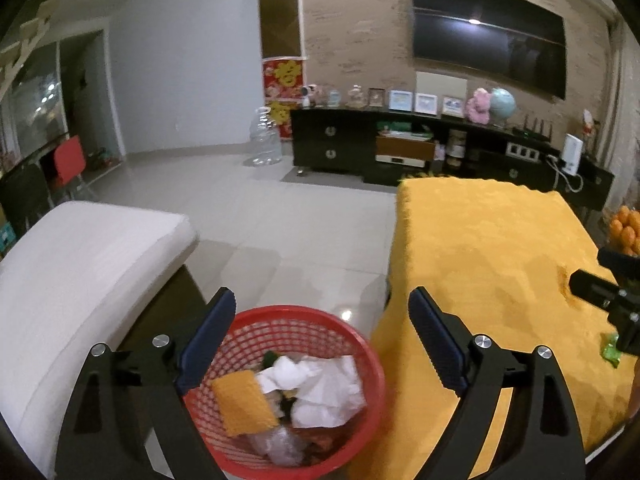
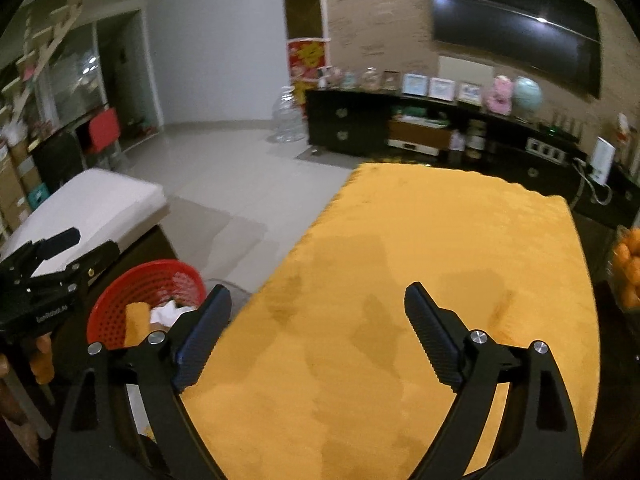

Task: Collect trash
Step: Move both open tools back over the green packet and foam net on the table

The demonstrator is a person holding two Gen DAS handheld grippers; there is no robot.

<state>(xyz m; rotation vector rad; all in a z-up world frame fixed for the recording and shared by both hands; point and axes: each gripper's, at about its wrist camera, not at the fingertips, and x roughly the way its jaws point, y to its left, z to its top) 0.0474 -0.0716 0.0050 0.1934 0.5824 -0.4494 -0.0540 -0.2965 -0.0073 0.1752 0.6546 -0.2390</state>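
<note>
A red mesh basket (image 1: pixel 362 350) stands on the floor beside the yellow-covered table (image 1: pixel 488 248). It holds crumpled white paper (image 1: pixel 324 388), a yellow sponge-like piece (image 1: pixel 244 404) and clear plastic wrap (image 1: pixel 280 446). My left gripper (image 1: pixel 320 320) is open and empty, right above the basket. My right gripper (image 2: pixel 318 316) is open and empty over the table's yellow cloth (image 2: pixel 420 260). The basket also shows in the right wrist view (image 2: pixel 120 300), with the left gripper (image 2: pixel 60 252) above it. A small green wrapper (image 1: pixel 611 351) lies on the cloth by the right gripper's body (image 1: pixel 608 288).
A white cushioned seat (image 1: pixel 80 272) stands left of the basket. A bowl of oranges (image 1: pixel 626 228) sits past the table's right edge. A dark TV cabinet (image 1: pixel 400 148) and a large clear water bottle (image 1: pixel 264 138) stand at the far wall across the tiled floor.
</note>
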